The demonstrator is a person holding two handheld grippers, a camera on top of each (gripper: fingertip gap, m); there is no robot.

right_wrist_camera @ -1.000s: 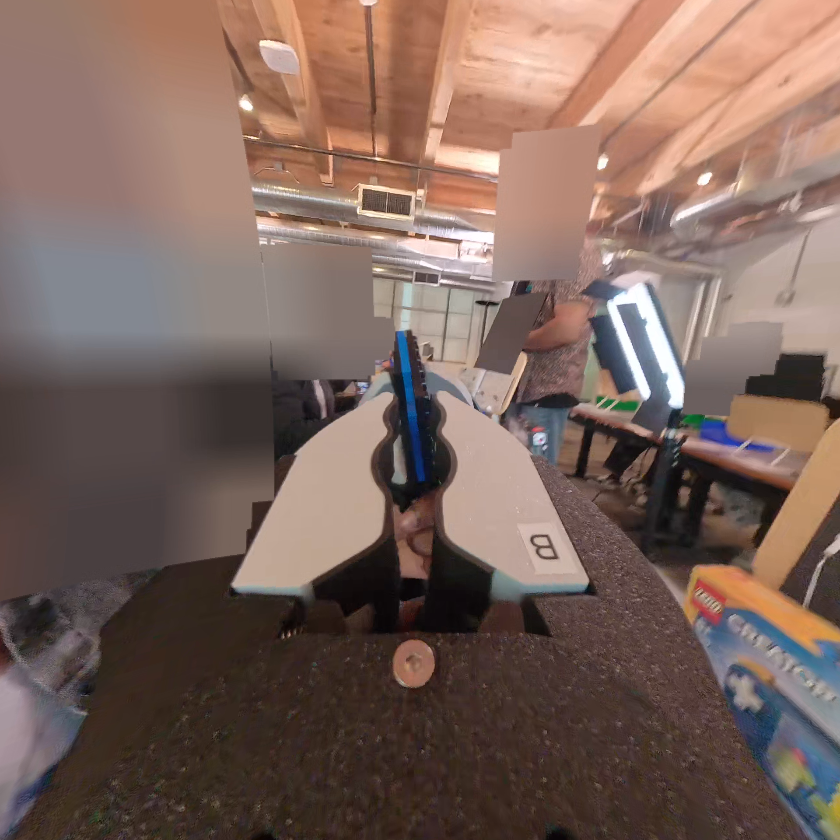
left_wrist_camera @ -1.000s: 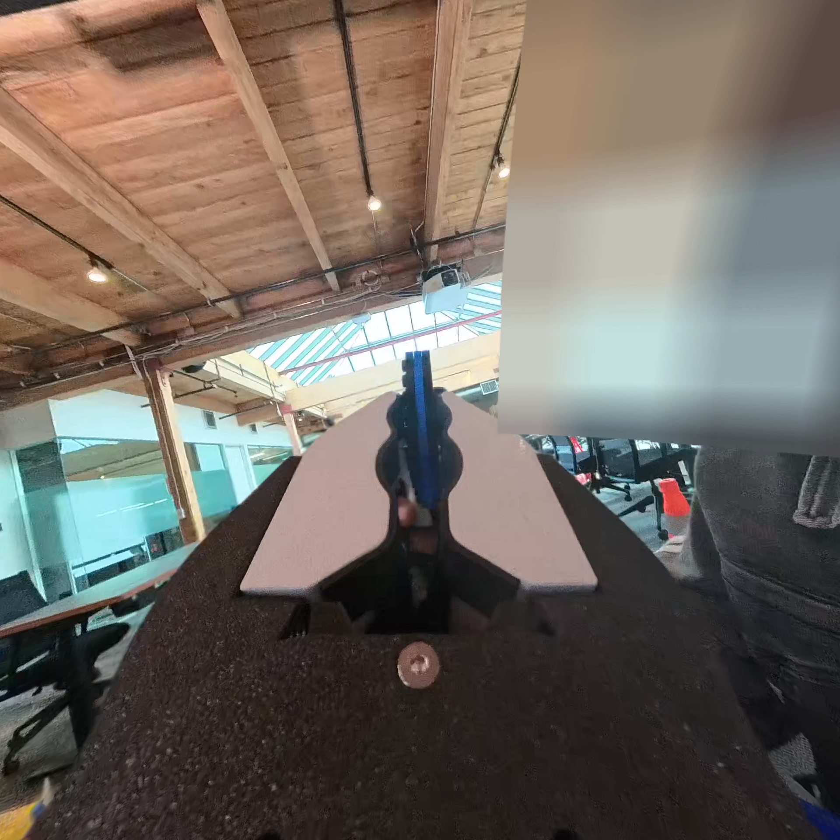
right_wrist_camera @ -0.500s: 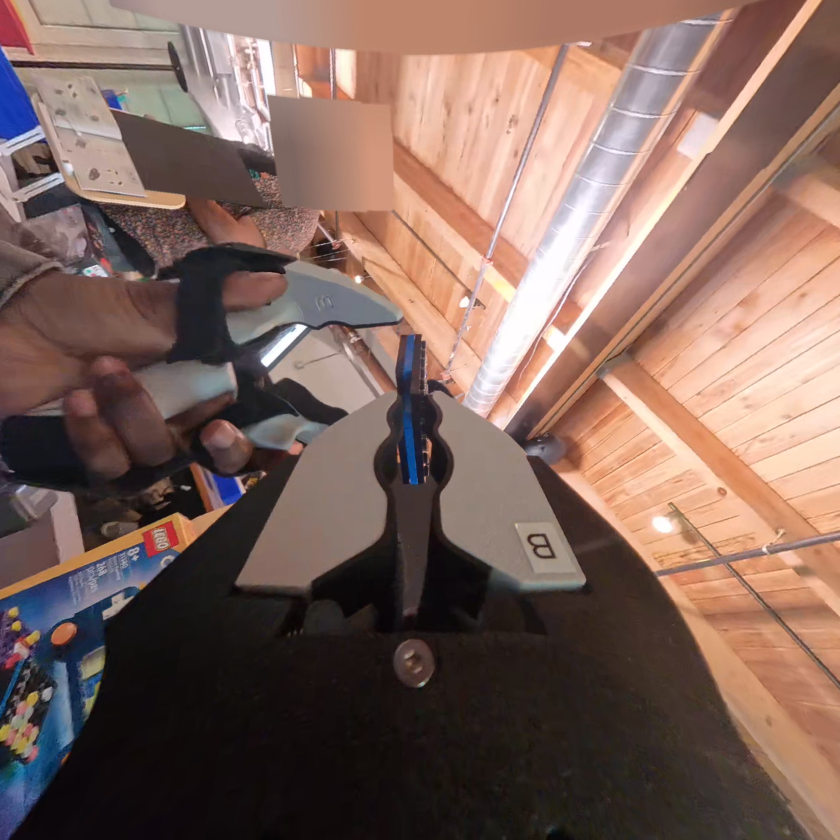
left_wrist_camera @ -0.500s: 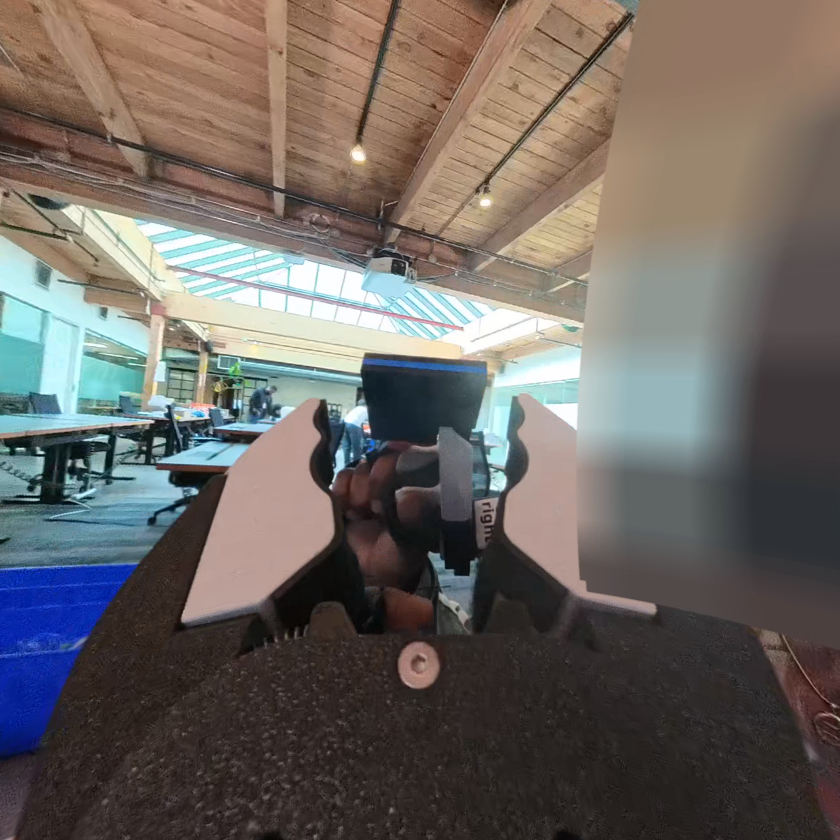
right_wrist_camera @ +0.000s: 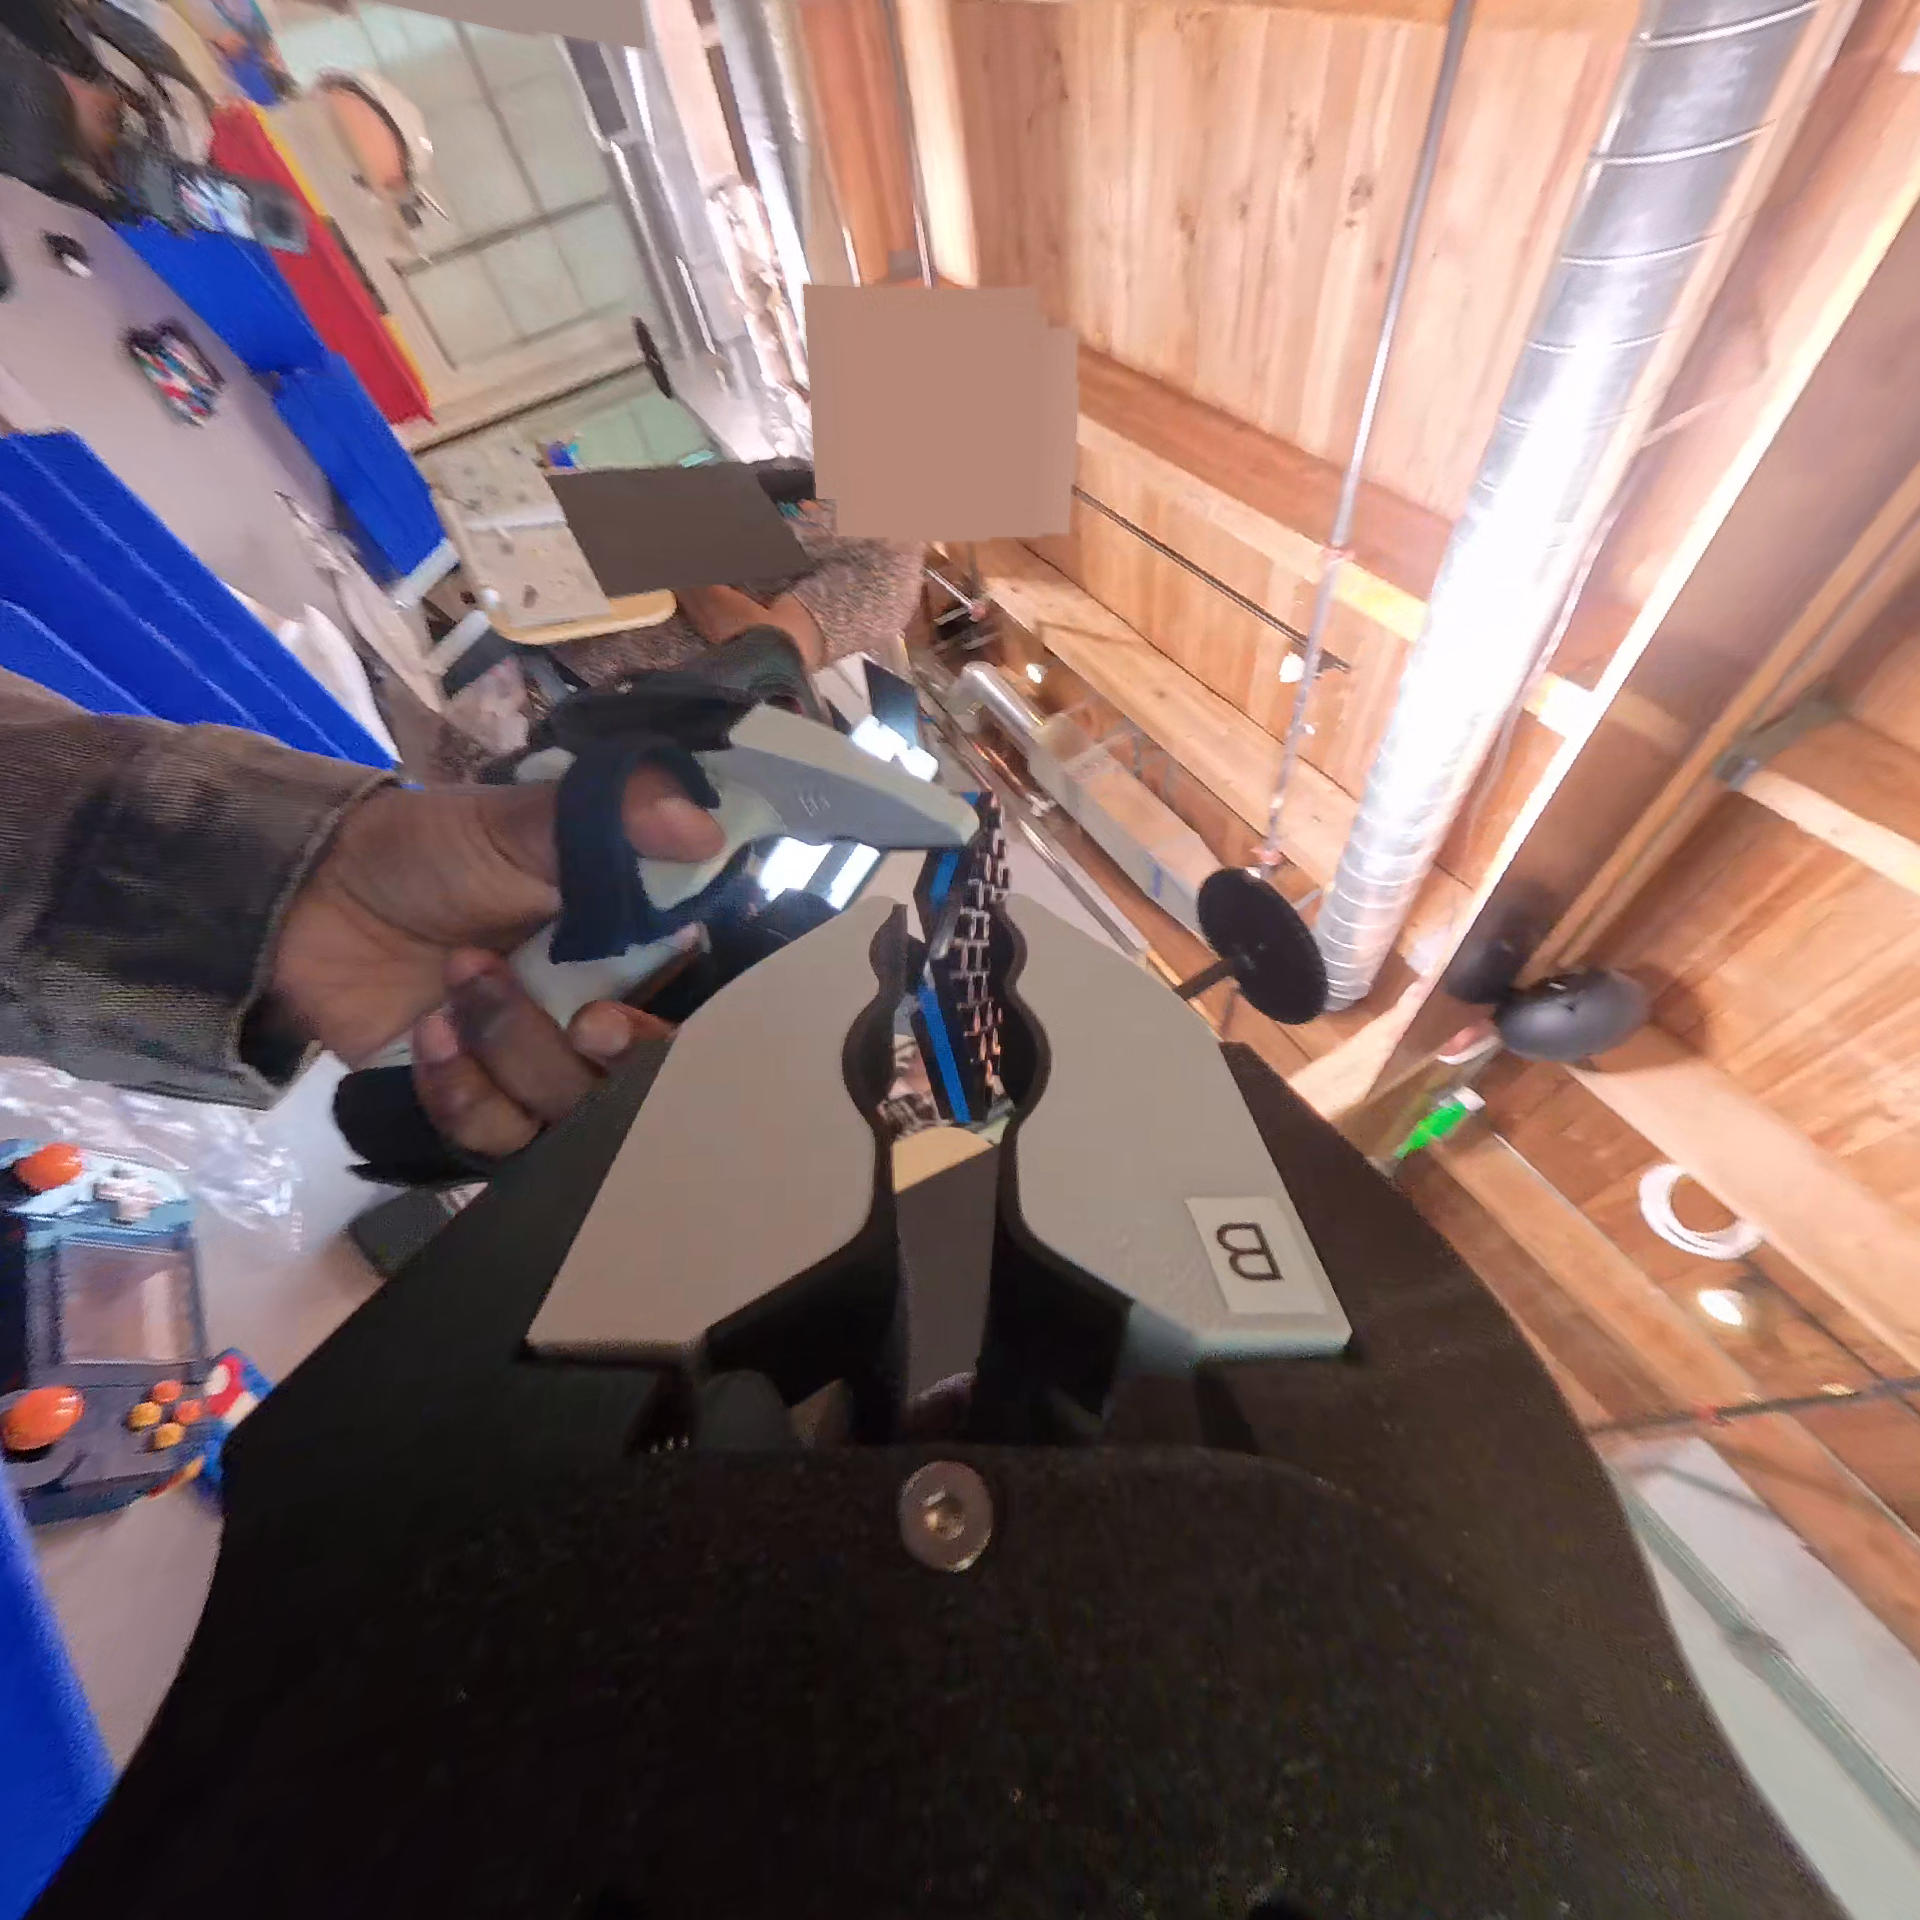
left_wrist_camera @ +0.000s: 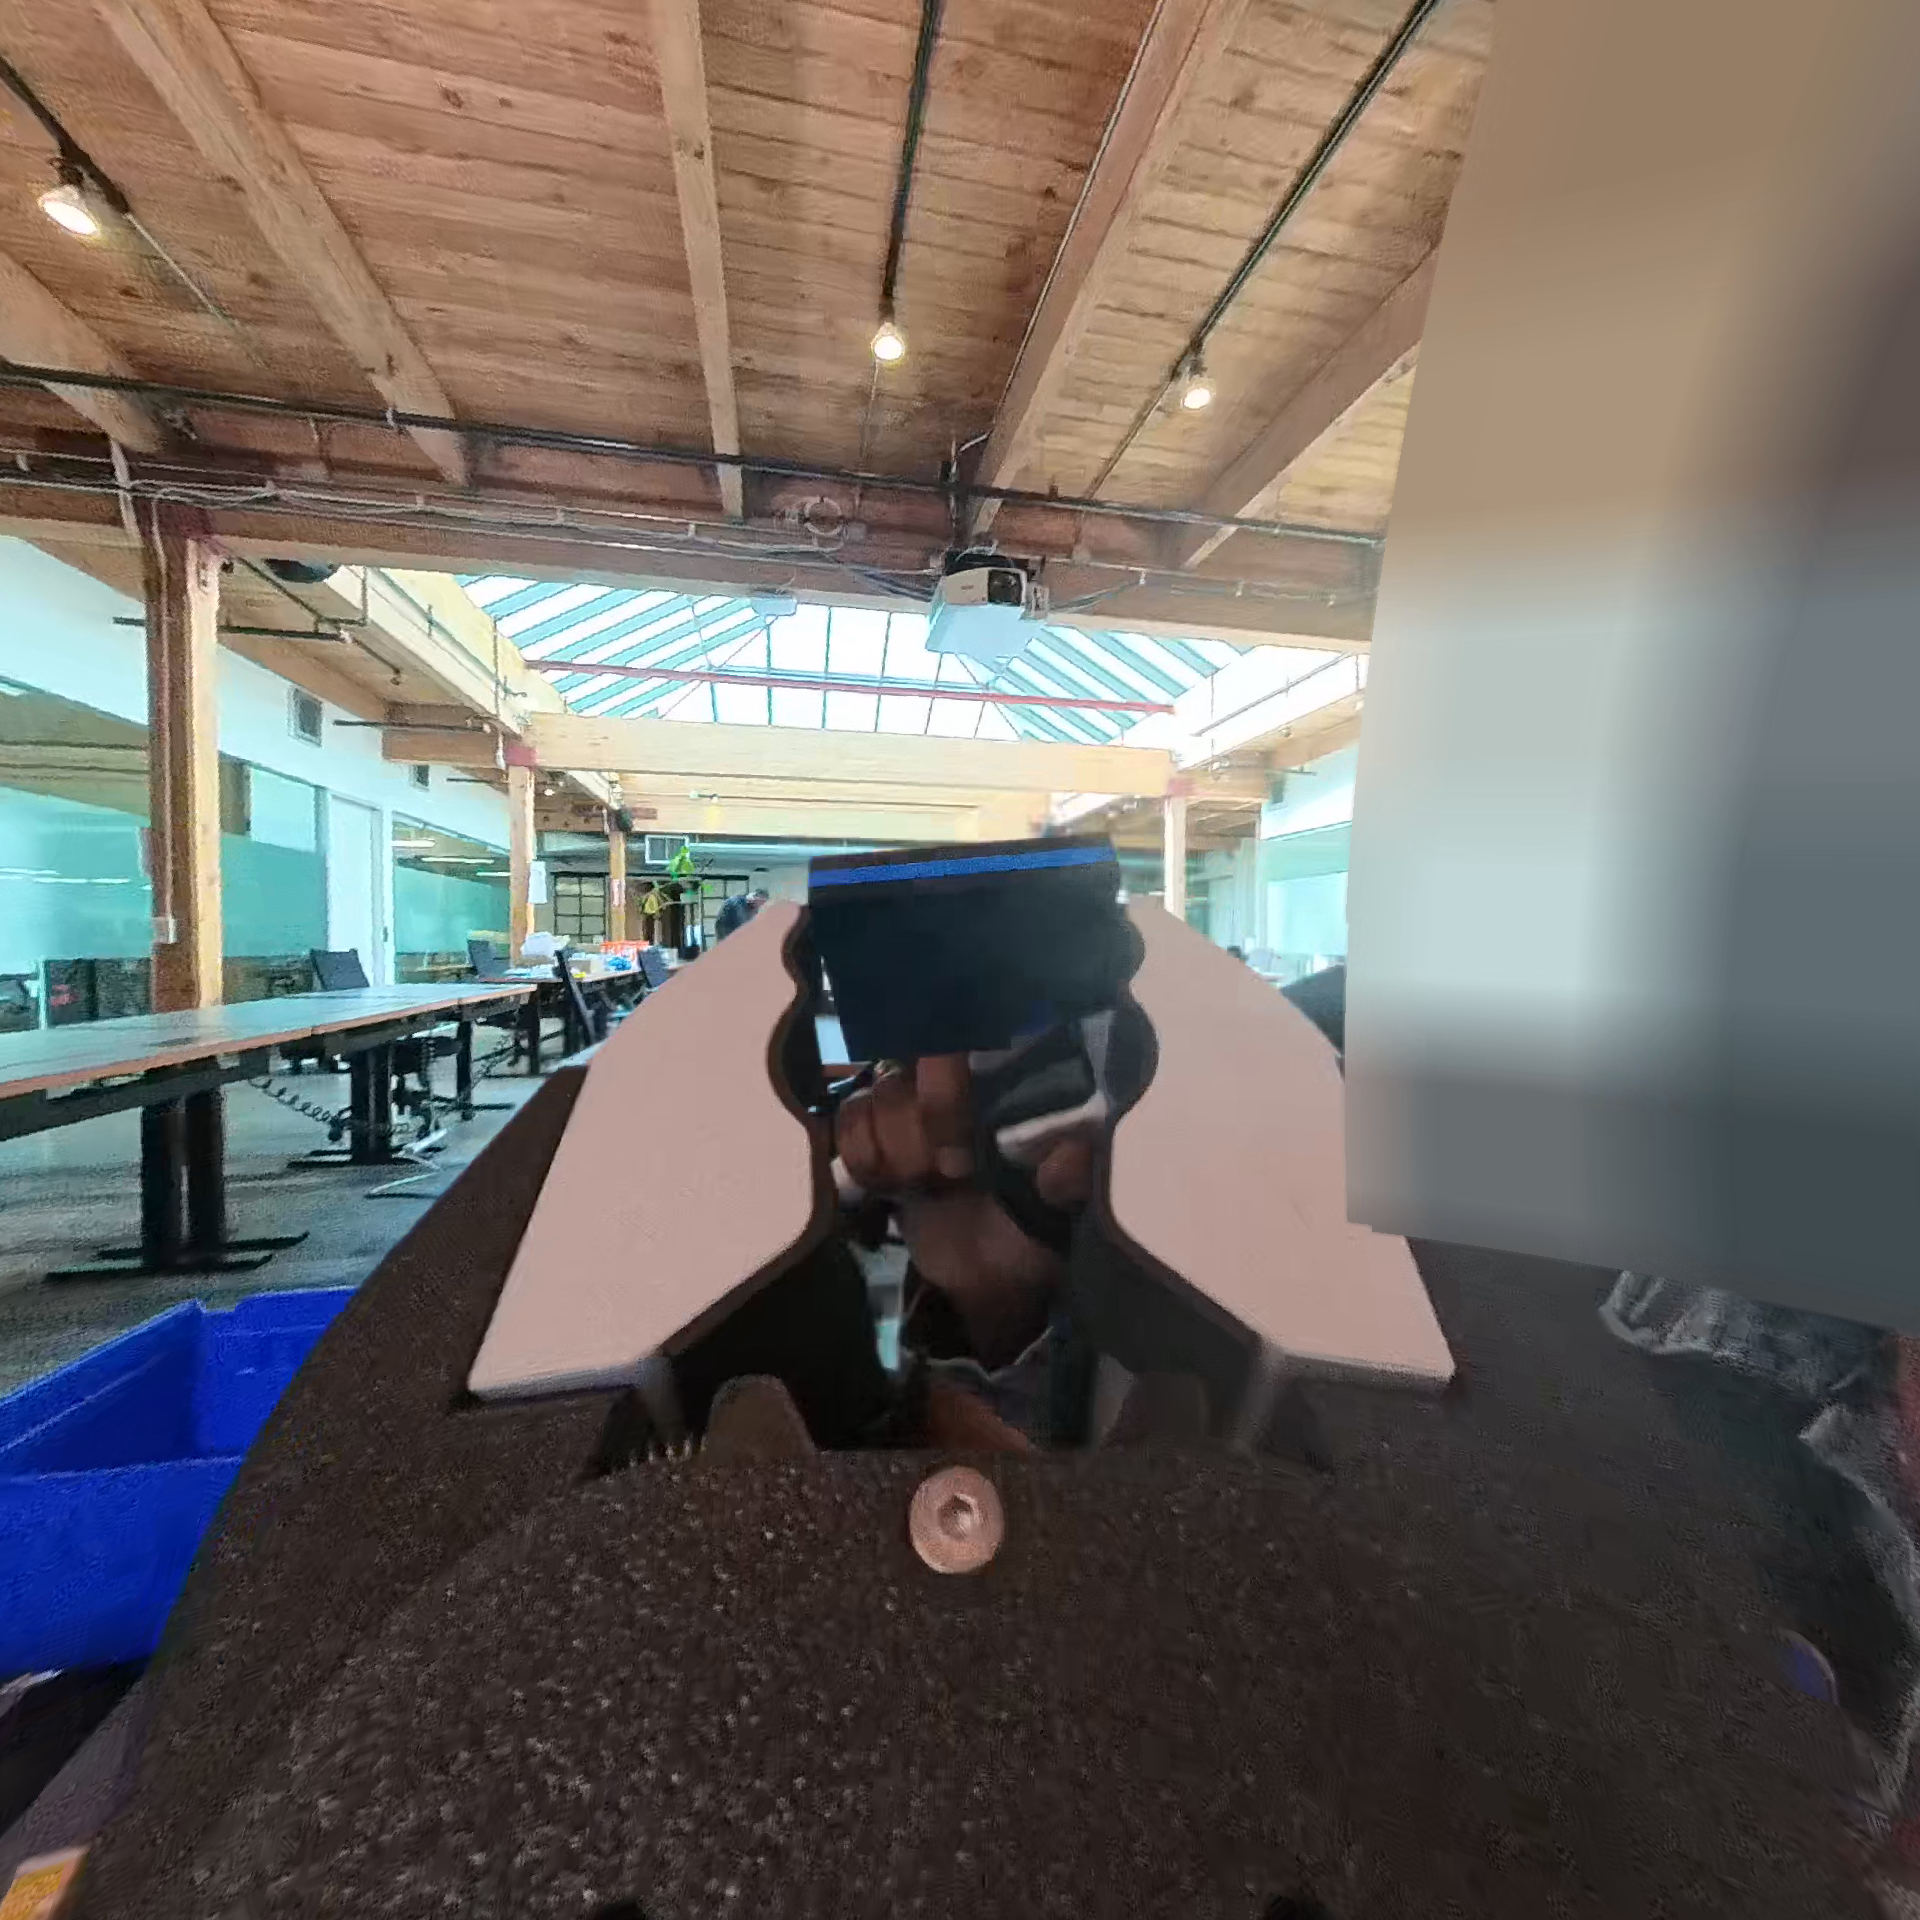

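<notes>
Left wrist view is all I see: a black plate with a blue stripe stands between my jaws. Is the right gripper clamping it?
Observer: The right wrist view shows the right gripper with its jaws apart, and a gap beside the plate.
Operator: Does the plate stand straight there?
Observer: No, it is tilted between those jaws, and rows of studs show on one face.
Operator: Does my left gripper touch it?
Observer: One grey finger meets the plate's top end. The other finger is hidden behind the right gripper.
</notes>
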